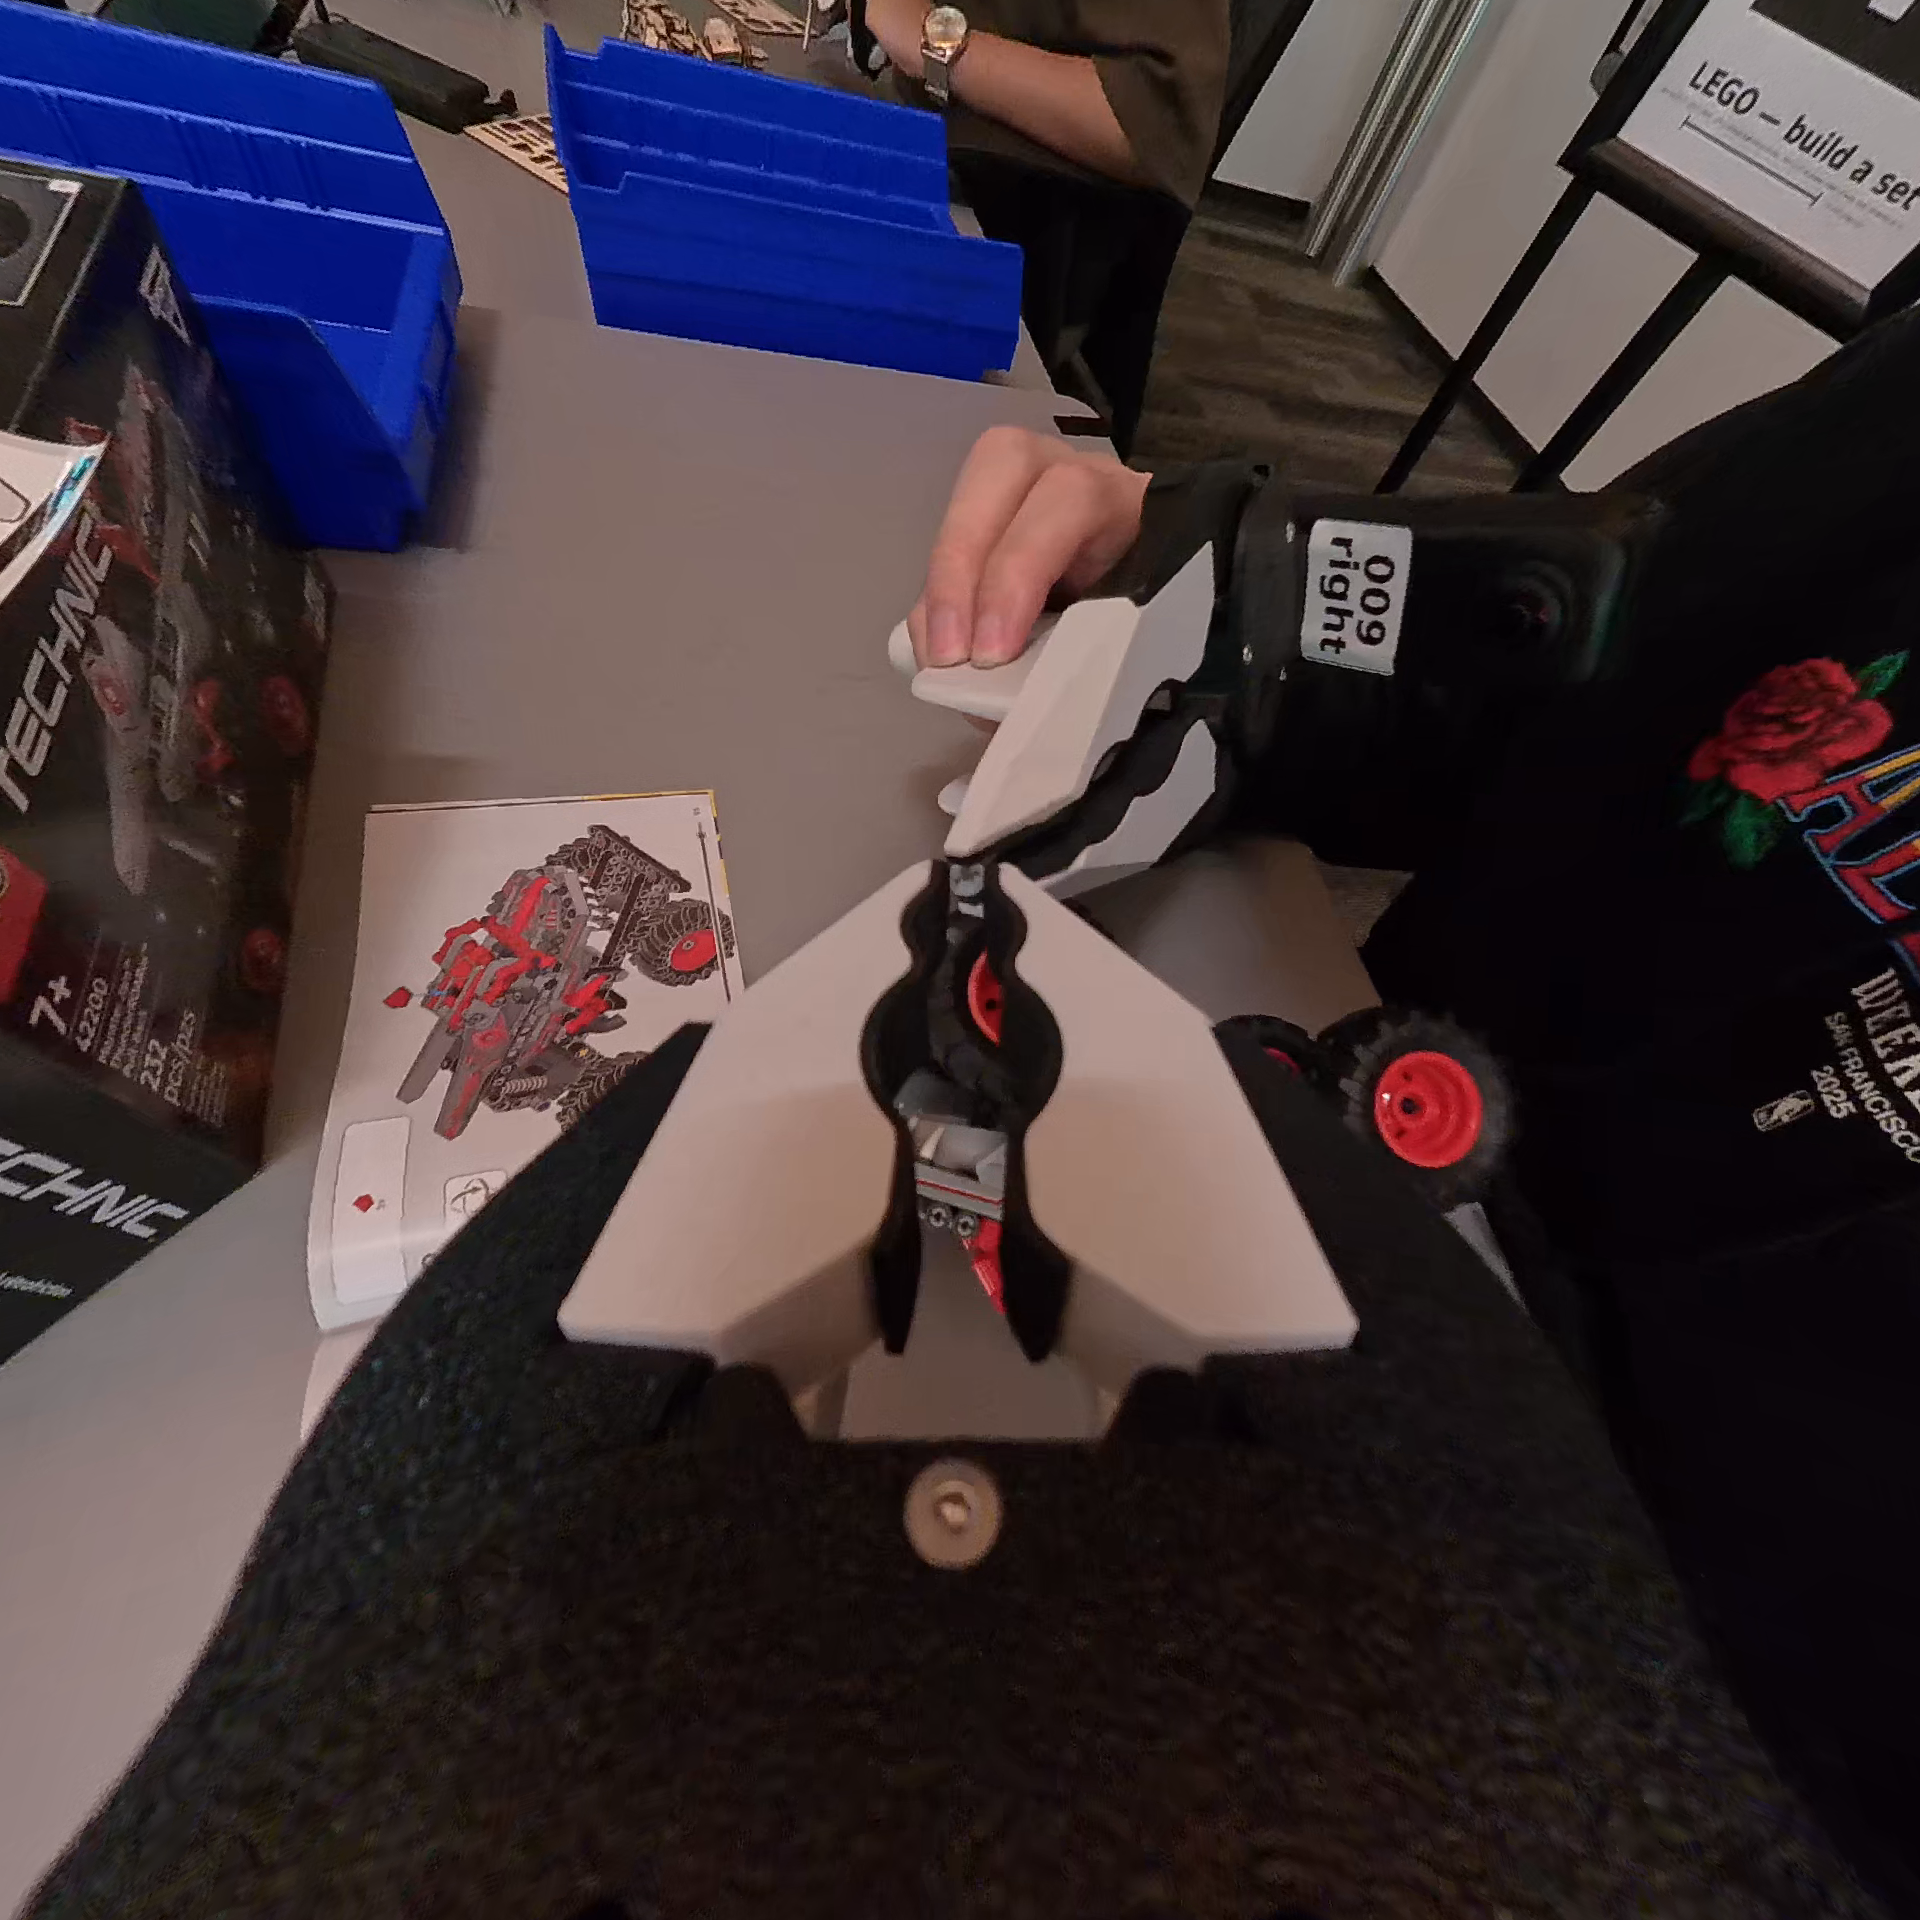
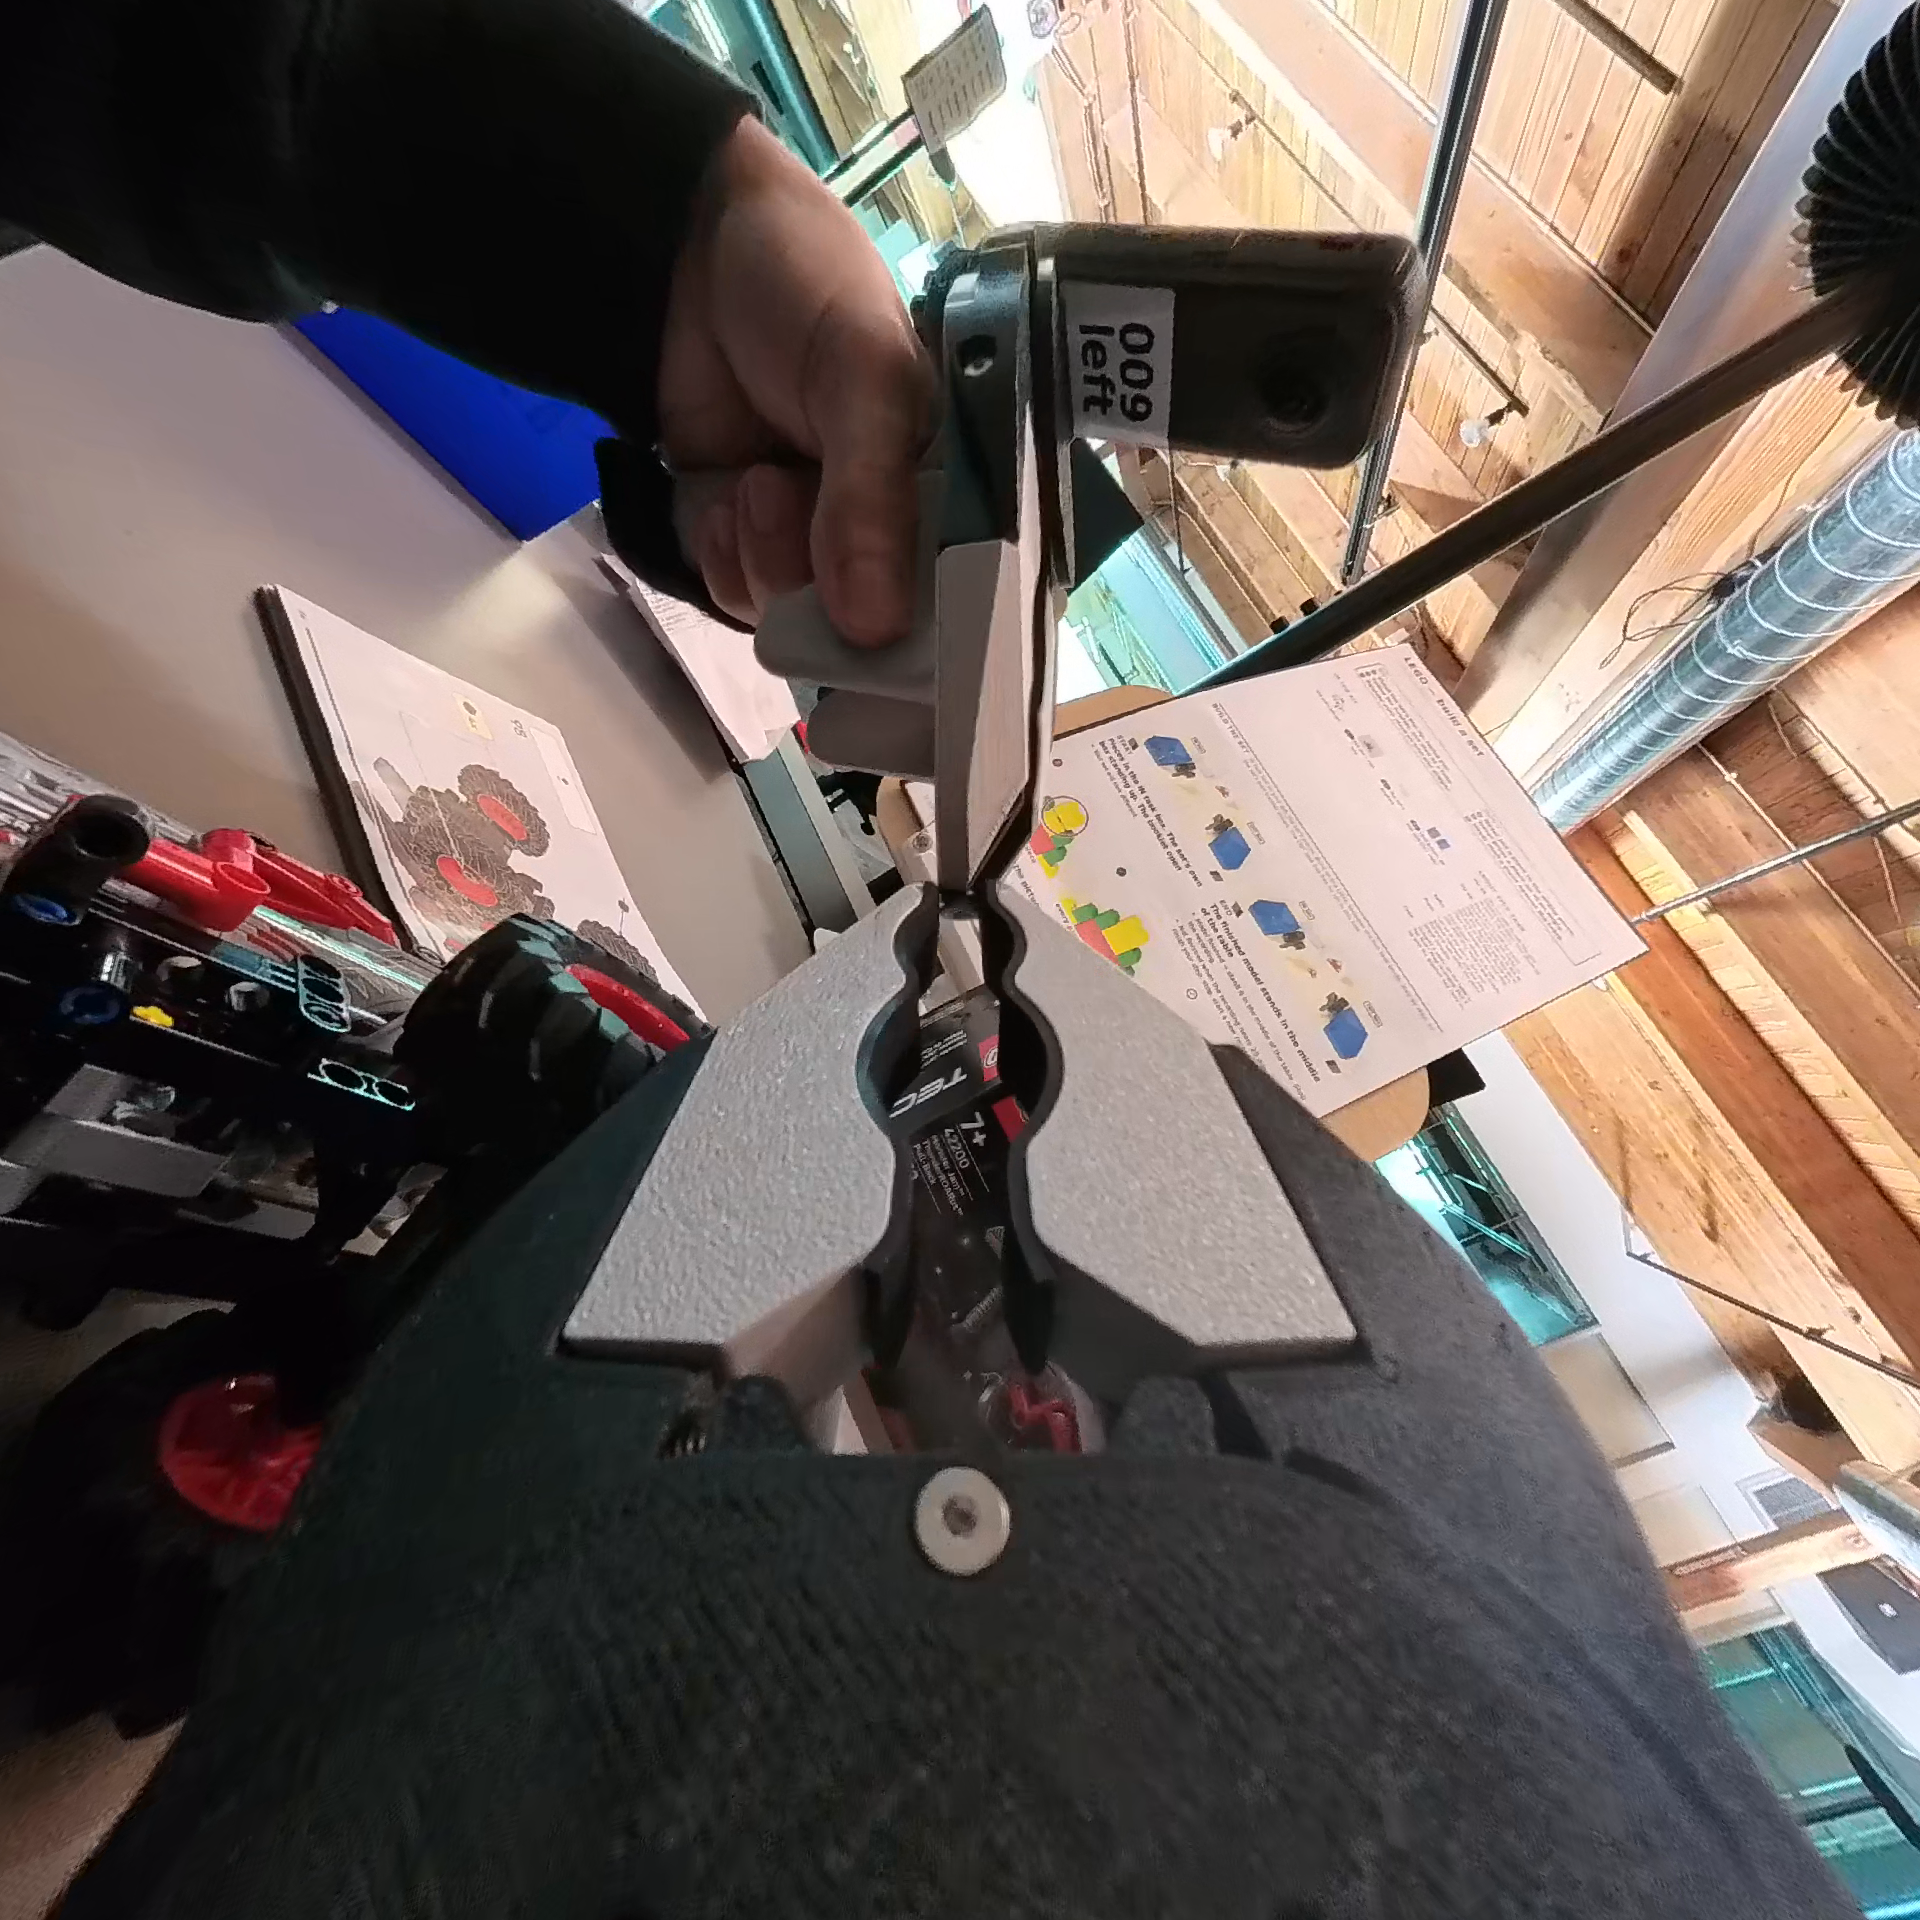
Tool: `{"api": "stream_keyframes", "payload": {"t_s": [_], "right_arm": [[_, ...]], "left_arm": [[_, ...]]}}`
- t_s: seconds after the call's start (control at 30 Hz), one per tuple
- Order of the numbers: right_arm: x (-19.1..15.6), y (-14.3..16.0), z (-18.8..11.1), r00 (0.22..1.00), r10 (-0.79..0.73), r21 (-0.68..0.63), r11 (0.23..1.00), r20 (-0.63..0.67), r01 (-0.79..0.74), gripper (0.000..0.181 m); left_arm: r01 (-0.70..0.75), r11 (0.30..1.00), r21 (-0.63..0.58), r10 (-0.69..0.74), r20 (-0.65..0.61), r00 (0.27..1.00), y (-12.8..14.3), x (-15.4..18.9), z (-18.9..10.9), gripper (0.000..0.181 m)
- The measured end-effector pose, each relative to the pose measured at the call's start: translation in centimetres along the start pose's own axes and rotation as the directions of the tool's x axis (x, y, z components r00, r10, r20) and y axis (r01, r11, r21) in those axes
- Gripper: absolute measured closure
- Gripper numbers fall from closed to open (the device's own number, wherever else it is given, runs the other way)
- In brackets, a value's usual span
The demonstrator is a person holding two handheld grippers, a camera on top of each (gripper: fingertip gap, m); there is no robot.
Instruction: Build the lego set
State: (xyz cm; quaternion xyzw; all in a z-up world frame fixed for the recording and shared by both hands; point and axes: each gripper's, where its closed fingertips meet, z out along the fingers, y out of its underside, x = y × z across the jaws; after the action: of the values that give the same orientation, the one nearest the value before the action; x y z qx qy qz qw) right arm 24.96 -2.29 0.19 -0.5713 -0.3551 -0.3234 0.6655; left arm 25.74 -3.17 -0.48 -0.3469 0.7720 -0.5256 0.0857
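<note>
- Grey bench (image 1: 644, 582) in a room with a timber-planked ceiling carries the work.
- Standing at the bench's near edge is the black, grey and red Lego truck model (image 1: 1429, 1107) with red-hubbed knobbly wheels, partly hidden under the gripper fingers.
- Just above the truck, a small dark piece (image 1: 966, 902) sits where the two sets of fingertips meet; its exact shape is too small to tell.
- The left hand-held gripper (image 1: 968, 883) is clenched, its tips pinching that piece directly over the truck.
- The right hand-held gripper (image 2: 961, 914) is likewise squeezed onto the same piece, tip to tip with the other, and a person's hand (image 1: 1018, 551) grips its handle beyond the truck.
- Left of the truck a white instruction booklet (image 1: 520, 1039) lies flat, open at a drawing of the model.
- Further left of the truck stands the black cardboard Lego box (image 1: 125, 727).
- Well beyond the truck, at the far side, sit blue plastic storage bins (image 1: 769, 208).
- Right of the truck is a black sweatshirt with a red rose print (image 1: 1766, 935).
</note>
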Motion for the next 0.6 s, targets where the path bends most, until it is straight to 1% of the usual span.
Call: {"api": "stream_keyframes", "payload": {"t_s": [0.1,0.2,0.23,0.27,0.3,0.33,0.37,0.4,0.43,0.47,0.6], "right_arm": [[-0.1,-0.1,-0.2,1.0,-0.011,0.015,1.0,0.011,0.011,0.176],[0.2,0.1,-0.5,1.0,0.012,0.022,1.0,0.027,-0.012,0.174],[0.2,0.2,-0.7,0.998,0.016,0.027,0.999,0.059,-0.018,0.172],[0.0,0.4,-1.2,0.992,0.035,0.026,0.999,0.118,-0.038,0.167],[0.0,0.9,-1.7,0.978,0.094,0.009,0.995,0.185,-0.098,0.159],[0.3,1.3,-2.4,0.952,0.195,-0.016,0.98,0.237,-0.197,0.152],[0.4,1.5,-3.1,0.907,0.306,-0.038,0.951,0.29,-0.308,0.144],[-0.1,1.5,-3.9,0.84,0.399,-0.069,0.913,0.368,-0.403,0.136],[-1.0,1.7,-4.7,0.774,0.462,-0.12,0.881,0.433,-0.458,0.134],[-1.8,2.1,-5.2,0.733,0.498,-0.172,0.862,0.464,-0.477,0.134],[-5.9,3.8,-5.5,0.645,0.57,-0.327,0.821,0.508,-0.468,0.151]], "left_arm": [[0.007,1.0,-0.017,-0.006,0.049,0.999,0.4,-1.1,-0.3,0.178],[0.008,1.0,-0.03,-0.007,0.037,0.999,0.8,-1.0,-0.6,0.178],[-0.004,0.999,-0.044,0.005,0.021,1.0,1.0,-0.7,-0.5,0.178],[-0.022,0.998,-0.062,0.022,0.004,1.0,1.2,-0.3,-0.4,0.178],[-0.044,0.996,-0.083,0.043,-0.019,0.999,1.5,0.2,-0.2,0.177],[-0.069,0.992,-0.107,0.064,-0.044,0.997,1.8,0.8,0.1,0.178],[-0.09,0.987,-0.137,0.082,-0.061,0.995,2.3,1.2,0.4,0.177],[-0.106,0.98,-0.171,0.097,-0.063,0.993,2.7,1.4,0.7,0.178],[-0.121,0.971,-0.205,0.111,-0.058,0.992,3.1,1.4,1.0,0.178],[-0.132,0.963,-0.235,0.123,-0.055,0.991,3.5,1.3,1.3,0.178],[-0.161,0.945,-0.285,0.146,-0.073,0.986,4.2,1.6,2.2,0.178]]}}
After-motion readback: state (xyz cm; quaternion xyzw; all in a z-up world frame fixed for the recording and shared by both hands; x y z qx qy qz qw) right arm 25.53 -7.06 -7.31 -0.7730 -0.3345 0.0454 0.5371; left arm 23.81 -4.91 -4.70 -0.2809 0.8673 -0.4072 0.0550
